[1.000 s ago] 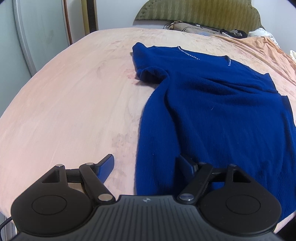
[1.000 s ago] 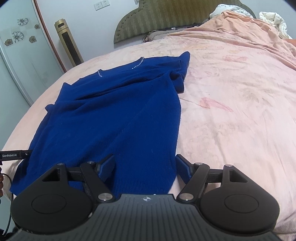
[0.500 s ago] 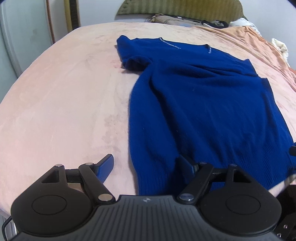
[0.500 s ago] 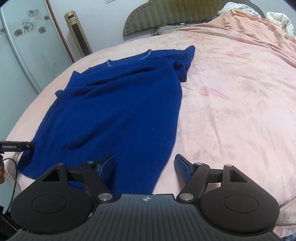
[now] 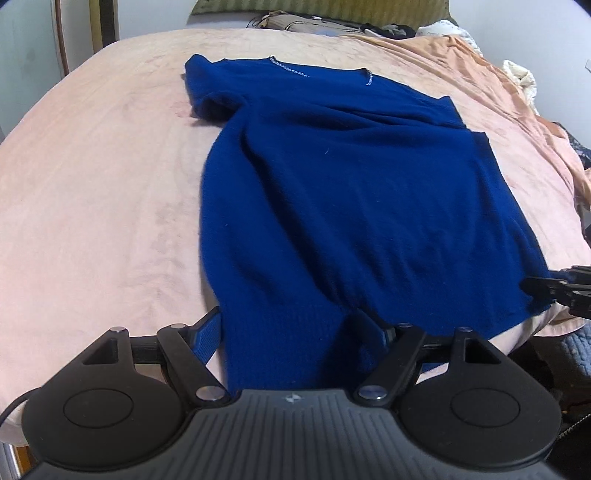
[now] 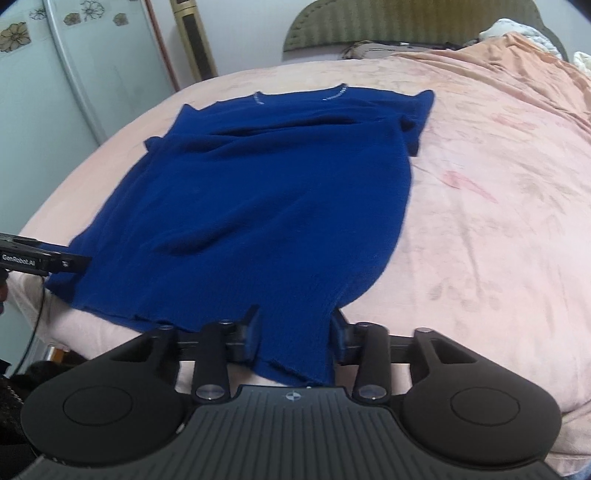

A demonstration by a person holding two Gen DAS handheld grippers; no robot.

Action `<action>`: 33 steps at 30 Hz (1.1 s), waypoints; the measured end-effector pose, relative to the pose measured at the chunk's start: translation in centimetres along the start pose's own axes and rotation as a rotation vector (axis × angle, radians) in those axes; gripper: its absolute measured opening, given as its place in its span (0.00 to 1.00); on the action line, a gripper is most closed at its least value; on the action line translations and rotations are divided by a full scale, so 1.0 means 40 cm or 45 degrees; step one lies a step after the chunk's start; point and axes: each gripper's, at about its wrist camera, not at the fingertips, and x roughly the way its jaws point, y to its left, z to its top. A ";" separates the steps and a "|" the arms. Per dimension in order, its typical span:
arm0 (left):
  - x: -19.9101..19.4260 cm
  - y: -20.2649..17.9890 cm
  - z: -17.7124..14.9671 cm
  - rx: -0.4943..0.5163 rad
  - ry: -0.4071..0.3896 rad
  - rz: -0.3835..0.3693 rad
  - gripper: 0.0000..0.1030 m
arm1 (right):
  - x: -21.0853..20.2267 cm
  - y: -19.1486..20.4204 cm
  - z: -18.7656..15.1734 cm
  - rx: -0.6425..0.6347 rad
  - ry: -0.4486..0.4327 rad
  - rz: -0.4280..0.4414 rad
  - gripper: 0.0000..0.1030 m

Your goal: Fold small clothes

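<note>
A dark blue knit short-sleeved top (image 5: 351,192) lies spread on the pink bed, neckline at the far end, hem toward me; it also shows in the right wrist view (image 6: 266,206). My left gripper (image 5: 291,328) is wide open around the hem's left corner, cloth between the fingers. My right gripper (image 6: 295,328) has narrowed onto the hem's right corner, with a bunch of cloth pinched between its pads. Each gripper's tip shows at the edge of the other's view.
The pink bedspread (image 5: 92,192) covers the bed, whose front edge is just under both grippers. A green headboard (image 6: 406,26) and rumpled bedding (image 5: 517,74) are at the far end. A wardrobe door (image 6: 74,74) and a tall gold unit (image 6: 192,40) stand left.
Both grippers have pulled back toward the bed's front edge and now straddle the hem corners. The right gripper has closed in on the hem; the left stays wide open.
</note>
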 end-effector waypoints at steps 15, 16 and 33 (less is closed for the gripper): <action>-0.110 0.012 0.055 -0.123 -0.243 -0.155 0.12 | -0.072 -0.004 0.066 0.036 -0.220 0.059 0.12; -0.136 0.016 0.062 -0.122 -0.290 -0.170 0.11 | -0.100 -0.013 0.083 0.052 -0.259 0.098 0.12; -0.254 0.029 0.075 -0.013 -0.358 -0.327 0.11 | -0.248 -0.075 0.104 0.080 -0.327 0.373 0.12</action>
